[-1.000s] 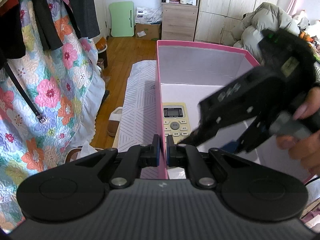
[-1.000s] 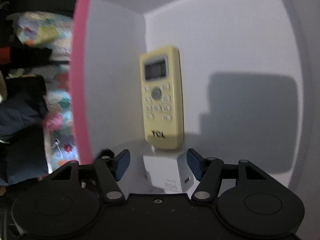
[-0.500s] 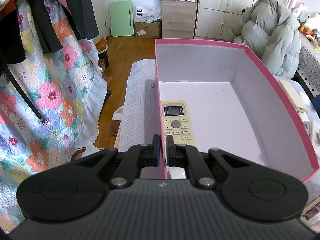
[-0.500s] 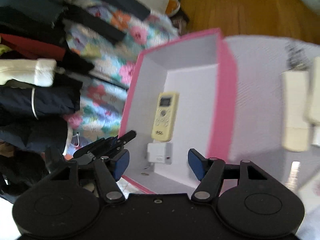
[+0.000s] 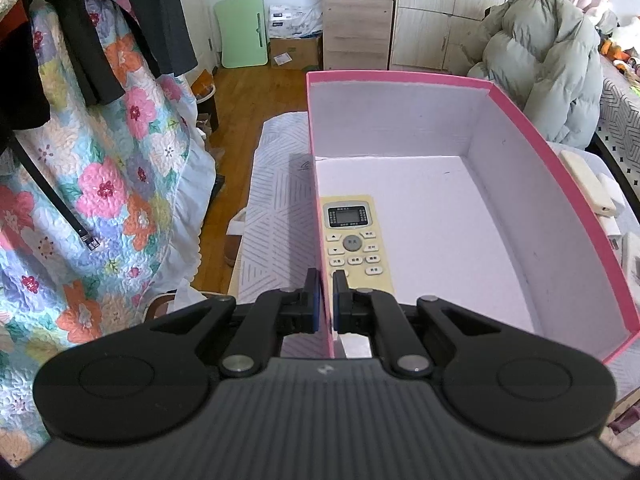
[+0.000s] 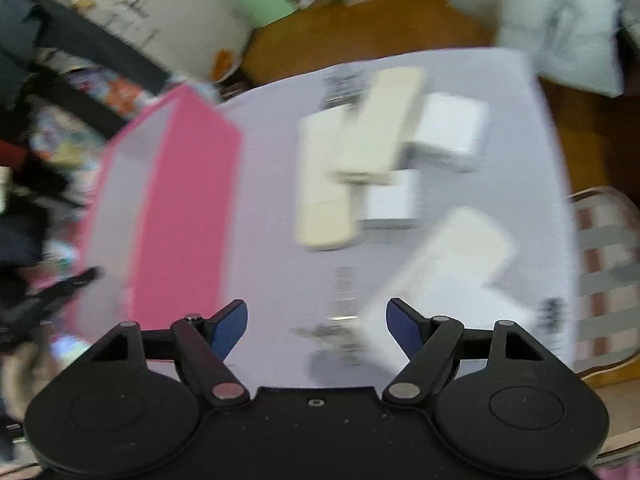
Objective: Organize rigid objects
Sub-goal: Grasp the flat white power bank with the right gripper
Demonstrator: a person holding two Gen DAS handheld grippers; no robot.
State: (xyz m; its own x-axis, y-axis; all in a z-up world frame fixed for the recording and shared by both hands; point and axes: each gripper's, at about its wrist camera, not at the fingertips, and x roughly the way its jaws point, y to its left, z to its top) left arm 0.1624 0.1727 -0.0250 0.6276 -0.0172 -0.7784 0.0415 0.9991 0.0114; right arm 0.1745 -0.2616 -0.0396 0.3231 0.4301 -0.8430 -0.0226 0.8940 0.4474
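Note:
My left gripper (image 5: 326,300) is shut on the left wall of the pink box (image 5: 520,120), which stands on a table with a patterned white cloth (image 5: 276,200). A yellowed remote (image 5: 354,236) lies inside along that wall. My right gripper (image 6: 316,320) is open and empty above the cloth, right of the box (image 6: 188,200). Its view is blurred. Ahead of it lie cream remotes (image 6: 384,132) (image 6: 324,216), white blocks (image 6: 448,128) (image 6: 390,200) and a white remote (image 6: 448,256).
A floral quilt (image 5: 100,184) and dark clothes (image 5: 100,20) hang on the left. A grey-green puffer jacket (image 5: 548,60) sits at the back right, with cabinets (image 5: 436,12) behind. A striped chair (image 6: 608,260) is right of the table.
My right gripper left the box, where it had hovered over a white cube, and swung right over the cloth. My left gripper kept its hold on the box wall.

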